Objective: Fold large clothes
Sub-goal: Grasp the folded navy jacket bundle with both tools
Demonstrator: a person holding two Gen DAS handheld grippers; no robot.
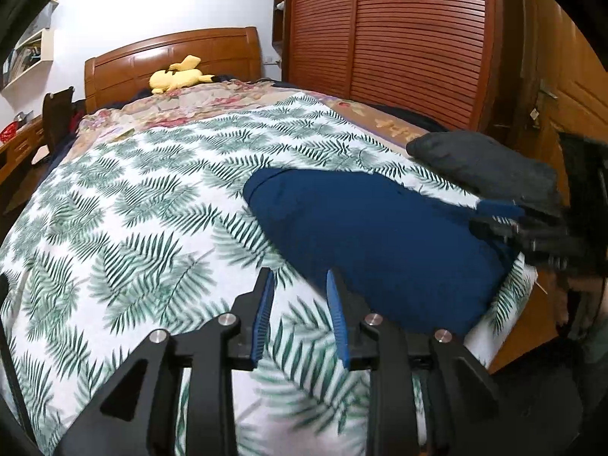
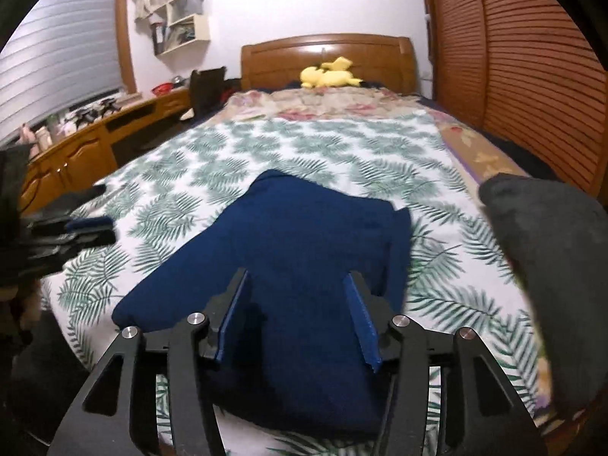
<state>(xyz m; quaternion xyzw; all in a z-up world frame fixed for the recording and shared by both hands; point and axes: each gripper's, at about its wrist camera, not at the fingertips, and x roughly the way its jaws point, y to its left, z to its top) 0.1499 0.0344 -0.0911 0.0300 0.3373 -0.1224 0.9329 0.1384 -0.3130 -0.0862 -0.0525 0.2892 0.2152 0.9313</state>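
Note:
A dark blue garment lies folded on the leaf-print bedspread near the bed's foot; in the right wrist view it fills the centre. My left gripper is open and empty over the bedspread, just left of the garment. My right gripper is open and empty, hovering over the garment's near part. The right gripper also shows in the left wrist view at the garment's right edge. The left gripper shows in the right wrist view at the far left.
A dark grey folded cloth lies at the bed's right edge, also in the right wrist view. A yellow plush toy rests by the wooden headboard. A slatted wardrobe stands right, a wooden desk left.

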